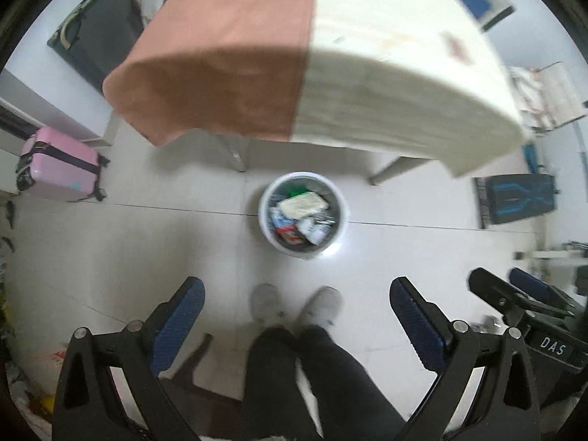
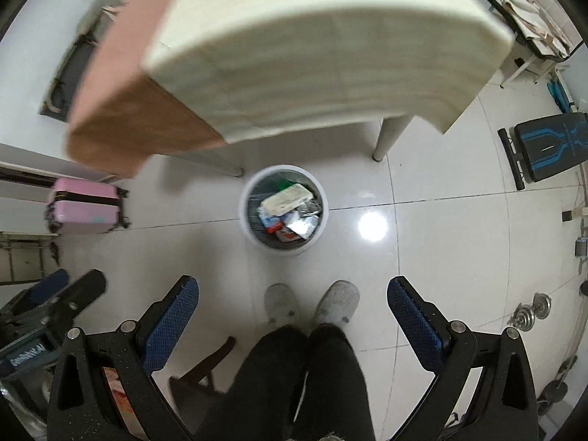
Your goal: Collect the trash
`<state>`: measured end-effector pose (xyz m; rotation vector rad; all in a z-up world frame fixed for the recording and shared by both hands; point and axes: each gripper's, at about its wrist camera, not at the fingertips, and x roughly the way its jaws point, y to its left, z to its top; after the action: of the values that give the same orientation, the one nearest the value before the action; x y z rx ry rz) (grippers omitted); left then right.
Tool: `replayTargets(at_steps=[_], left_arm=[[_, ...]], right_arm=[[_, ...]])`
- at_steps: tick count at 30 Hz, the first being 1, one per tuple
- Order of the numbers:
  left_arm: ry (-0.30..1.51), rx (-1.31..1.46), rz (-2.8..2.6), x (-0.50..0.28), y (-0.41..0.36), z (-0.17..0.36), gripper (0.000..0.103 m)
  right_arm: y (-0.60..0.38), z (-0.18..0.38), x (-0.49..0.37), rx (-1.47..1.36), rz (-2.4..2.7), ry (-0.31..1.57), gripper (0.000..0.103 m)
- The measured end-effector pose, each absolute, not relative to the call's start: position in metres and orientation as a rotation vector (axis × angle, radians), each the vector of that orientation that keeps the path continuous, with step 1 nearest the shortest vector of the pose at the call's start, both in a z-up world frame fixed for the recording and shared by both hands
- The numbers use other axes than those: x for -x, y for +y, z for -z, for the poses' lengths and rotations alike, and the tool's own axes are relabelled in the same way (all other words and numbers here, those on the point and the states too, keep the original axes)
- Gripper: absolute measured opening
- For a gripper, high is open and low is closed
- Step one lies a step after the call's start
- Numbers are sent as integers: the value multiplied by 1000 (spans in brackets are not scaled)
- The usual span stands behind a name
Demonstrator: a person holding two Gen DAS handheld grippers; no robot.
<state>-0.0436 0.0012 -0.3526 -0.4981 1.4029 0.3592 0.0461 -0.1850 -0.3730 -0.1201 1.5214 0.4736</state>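
Observation:
A white round trash bin (image 1: 340, 217) stands on the tiled floor in front of the table; it holds several pieces of trash, wrappers and a pale packet. It also shows in the right wrist view (image 2: 245, 213). My left gripper (image 1: 296, 290) is open and empty, held high above the floor and pointing down, short of the bin. My right gripper (image 2: 293, 288) is open and empty too, at the same height. The right gripper (image 1: 514, 290) appears at the right edge of the left wrist view, the left gripper (image 2: 66, 284) at the left edge of the right wrist view.
A table (image 1: 386, 73) with a cream and pink cloth overhangs behind the bin. The person's legs and grey slippers (image 2: 312, 305) are below the grippers. A pink suitcase (image 1: 58, 163) is left, a black-blue bench (image 2: 551, 147) right, dumbbell weights (image 2: 533, 312) far right.

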Motion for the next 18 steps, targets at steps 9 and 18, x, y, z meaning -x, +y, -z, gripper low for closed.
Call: replayTargets(at_steps=[9, 18], left_arm=[[1286, 571, -185, 65, -16, 229, 103], [1185, 622, -93, 91, -22, 164, 103]], right_arm=[[-227, 230, -6, 32, -592, 1468, 103], [-246, 136, 23, -32, -681, 1420, 103]])
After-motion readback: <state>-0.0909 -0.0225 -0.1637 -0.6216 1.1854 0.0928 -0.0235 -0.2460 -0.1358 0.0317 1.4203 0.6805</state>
